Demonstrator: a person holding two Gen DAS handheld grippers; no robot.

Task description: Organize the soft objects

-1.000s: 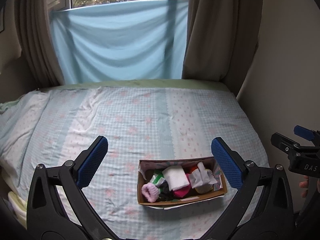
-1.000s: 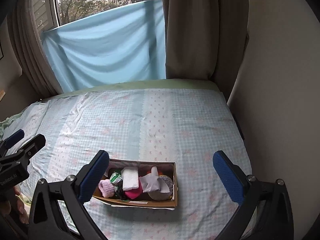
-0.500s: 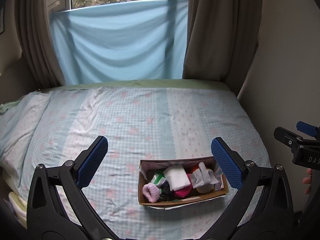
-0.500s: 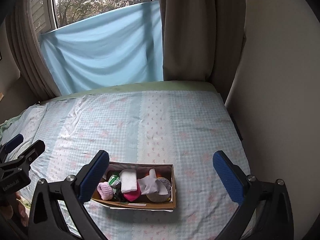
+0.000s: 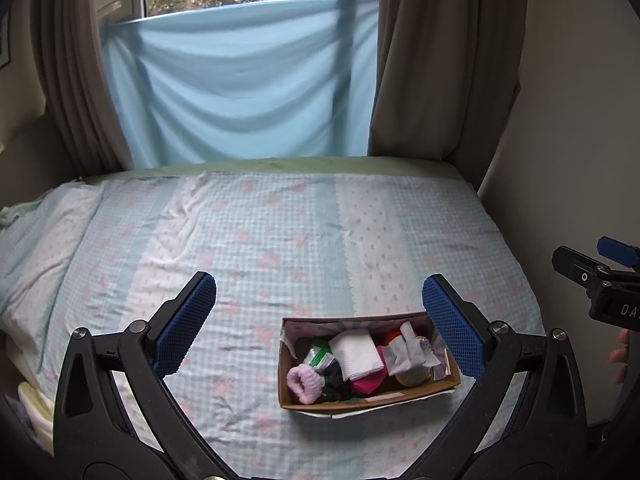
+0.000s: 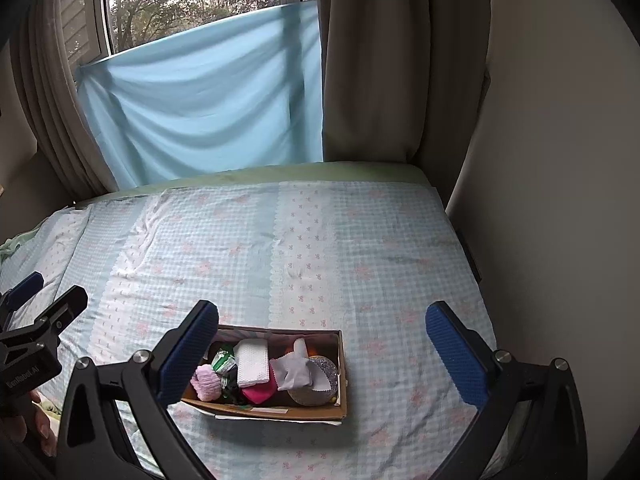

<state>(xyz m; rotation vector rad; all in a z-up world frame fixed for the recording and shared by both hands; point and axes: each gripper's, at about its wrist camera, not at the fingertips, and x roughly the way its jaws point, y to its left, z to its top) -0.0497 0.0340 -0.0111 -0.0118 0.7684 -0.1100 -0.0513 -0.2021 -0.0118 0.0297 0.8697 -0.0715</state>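
A brown cardboard box (image 5: 372, 398) sits on the bed near its front edge; it also shows in the right wrist view (image 6: 280, 410). It holds soft items: a lilac fuzzy roll (image 5: 304, 382), a white folded cloth (image 5: 356, 354), a magenta cloth (image 5: 368, 384), a grey-white cloth (image 5: 406, 354) and a green-white item (image 5: 318, 356). My left gripper (image 5: 320, 320) is open and empty above the box. My right gripper (image 6: 320, 350) is open and empty above the box, its left finger (image 6: 188, 354) over the box's left end.
The bed (image 5: 280, 240) has a light blue checked sheet with pink flowers. A blue cloth (image 5: 240, 80) hangs over the window between brown curtains (image 5: 440, 60). A wall (image 5: 580, 120) borders the bed's right side. The right gripper shows at the left wrist view's right edge (image 5: 600, 280).
Both grippers have risen slightly and tilted, so the box sits a little lower in both views. The jaws stay open. The box and its contents have not moved.
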